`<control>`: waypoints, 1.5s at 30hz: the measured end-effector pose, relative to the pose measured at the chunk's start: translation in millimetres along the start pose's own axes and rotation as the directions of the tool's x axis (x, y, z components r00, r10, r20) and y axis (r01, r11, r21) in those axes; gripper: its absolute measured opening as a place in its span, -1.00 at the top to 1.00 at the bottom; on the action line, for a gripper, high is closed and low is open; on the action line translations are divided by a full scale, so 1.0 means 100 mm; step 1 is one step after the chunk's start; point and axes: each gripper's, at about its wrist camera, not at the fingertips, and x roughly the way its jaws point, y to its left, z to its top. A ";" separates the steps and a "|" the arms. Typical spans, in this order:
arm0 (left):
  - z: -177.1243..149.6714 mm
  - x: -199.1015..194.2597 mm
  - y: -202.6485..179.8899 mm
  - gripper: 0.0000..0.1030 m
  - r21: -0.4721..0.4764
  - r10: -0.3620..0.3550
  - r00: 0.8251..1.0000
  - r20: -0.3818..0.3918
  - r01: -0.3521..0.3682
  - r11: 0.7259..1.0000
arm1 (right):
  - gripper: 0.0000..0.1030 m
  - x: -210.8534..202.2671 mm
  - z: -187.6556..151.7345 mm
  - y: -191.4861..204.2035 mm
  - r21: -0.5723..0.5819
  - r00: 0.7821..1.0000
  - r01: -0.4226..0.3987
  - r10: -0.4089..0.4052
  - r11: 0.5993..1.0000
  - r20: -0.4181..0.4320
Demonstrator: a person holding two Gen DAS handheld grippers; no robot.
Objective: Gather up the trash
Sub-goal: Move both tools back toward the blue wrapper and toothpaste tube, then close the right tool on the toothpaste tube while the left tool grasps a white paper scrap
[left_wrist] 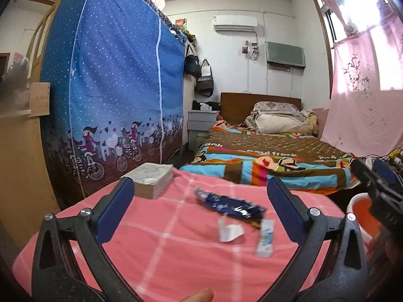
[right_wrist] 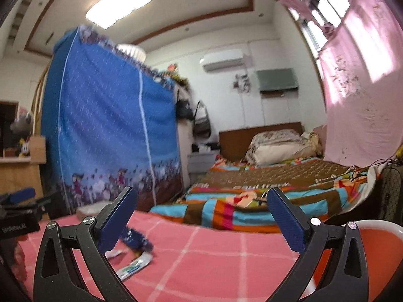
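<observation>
Three scraps lie by the crinkled dark-blue foil wrapper (left_wrist: 228,205); with both jaws released and empty, we risk flicking them off the pink checked cloth (left_wrist: 156,249).

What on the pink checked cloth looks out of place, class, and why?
Three bits of litter lie loose on the pink checked cloth: a crumpled dark blue wrapper, a torn white paper scrap and a small white sachet. They are scattered beside a thick book. Neither open claw holds any.
</observation>
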 end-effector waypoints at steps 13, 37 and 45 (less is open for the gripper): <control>-0.11 0.36 0.33 -1.00 -0.024 -0.013 0.982 -0.186 0.009 1.000 | -0.87 0.71 -0.50 0.65 -0.124 0.888 -0.133 0.063 0.983 -0.456; -0.39 0.98 -0.08 -0.20 -0.089 -0.263 0.798 -0.543 0.257 0.962 | 0.50 0.89 -0.76 0.54 -0.083 0.745 -0.226 0.117 0.970 -0.657; -0.42 1.13 -0.29 -0.20 -0.065 -0.252 0.767 -0.590 0.265 0.962 | 0.51 0.89 -0.70 0.25 -0.009 0.752 -0.194 0.143 0.981 -0.643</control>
